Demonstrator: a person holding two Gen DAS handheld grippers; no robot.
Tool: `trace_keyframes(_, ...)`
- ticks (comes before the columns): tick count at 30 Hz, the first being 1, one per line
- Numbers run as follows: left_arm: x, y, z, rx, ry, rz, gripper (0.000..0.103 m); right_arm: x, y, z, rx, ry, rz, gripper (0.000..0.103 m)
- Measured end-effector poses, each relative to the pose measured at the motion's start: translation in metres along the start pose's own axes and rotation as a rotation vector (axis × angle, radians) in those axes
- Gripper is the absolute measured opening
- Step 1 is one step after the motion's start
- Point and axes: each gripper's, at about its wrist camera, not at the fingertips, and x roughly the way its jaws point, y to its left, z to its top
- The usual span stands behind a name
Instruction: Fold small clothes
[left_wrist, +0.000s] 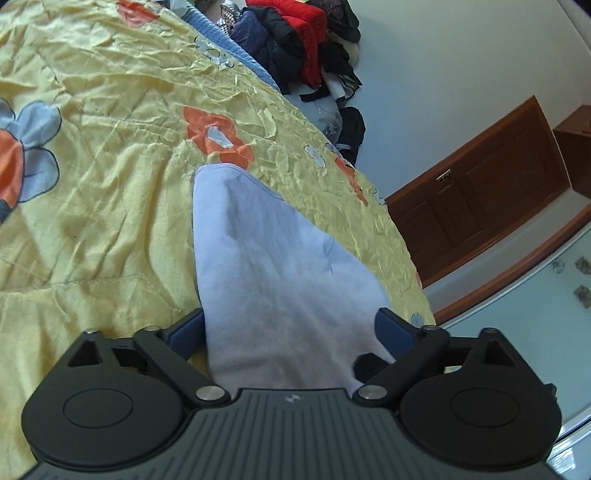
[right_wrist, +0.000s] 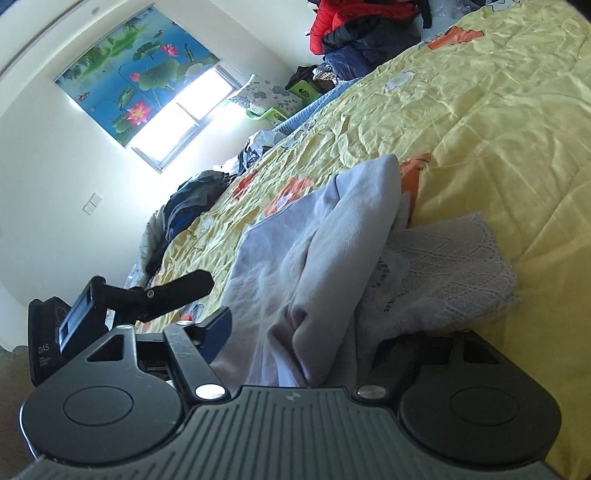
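A pale lilac cloth (left_wrist: 266, 258) lies on the yellow flowered quilt (left_wrist: 110, 192) and runs back between the blue fingers (left_wrist: 186, 334) of my left gripper (left_wrist: 291, 325). Those jaws stand wide apart, and the cloth fills the gap loosely. In the right wrist view the same lilac cloth (right_wrist: 317, 240) is bunched in folds over my right gripper (right_wrist: 295, 326). Its left finger (right_wrist: 218, 332) shows at the cloth's edge, while the other finger is buried under fabric. Those jaws also stand apart. A white lace garment (right_wrist: 447, 266) lies against the cloth on the right.
A heap of dark and red clothes (left_wrist: 303, 48) sits at the far end of the bed (right_wrist: 480, 122). A brown wooden cabinet (left_wrist: 480, 206) stands past the bed's right edge. Dark clothes (right_wrist: 192, 199) lie near the window (right_wrist: 184, 110). A black hand-held device (right_wrist: 122, 299) is at the left.
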Motion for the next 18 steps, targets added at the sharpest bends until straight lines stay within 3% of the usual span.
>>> trace_keyframes(1,0.001,0.0,0.001,0.004,-0.001,0.01,0.077,0.001,0.0,-0.001,0.01,-0.001,-0.008,0.057)
trace_keyframes(2,0.003,0.0,0.001,0.011,0.008,0.025,0.053,0.002,-0.003,-0.001,0.029,-0.001,-0.015,0.04)
trace_keyframes(4,0.007,0.006,0.001,0.011,0.033,0.061,0.029,0.002,-0.013,-0.003,0.083,-0.011,-0.012,0.031)
trace_keyframes(7,0.004,0.014,0.003,-0.005,0.025,0.03,0.022,0.0,-0.015,-0.006,0.107,-0.023,-0.007,0.03)
trace_keyframes(12,-0.012,-0.008,0.013,0.144,-0.035,0.075,0.019,0.007,-0.008,-0.011,0.189,-0.05,0.046,0.03)
trace_keyframes(15,-0.027,-0.012,0.027,0.171,-0.066,0.092,0.019,0.014,-0.001,-0.014,0.208,-0.065,0.095,0.029)
trace_keyframes(18,-0.027,-0.008,0.031,0.187,-0.02,0.158,0.019,0.026,0.006,-0.016,0.187,-0.038,0.068,0.031)
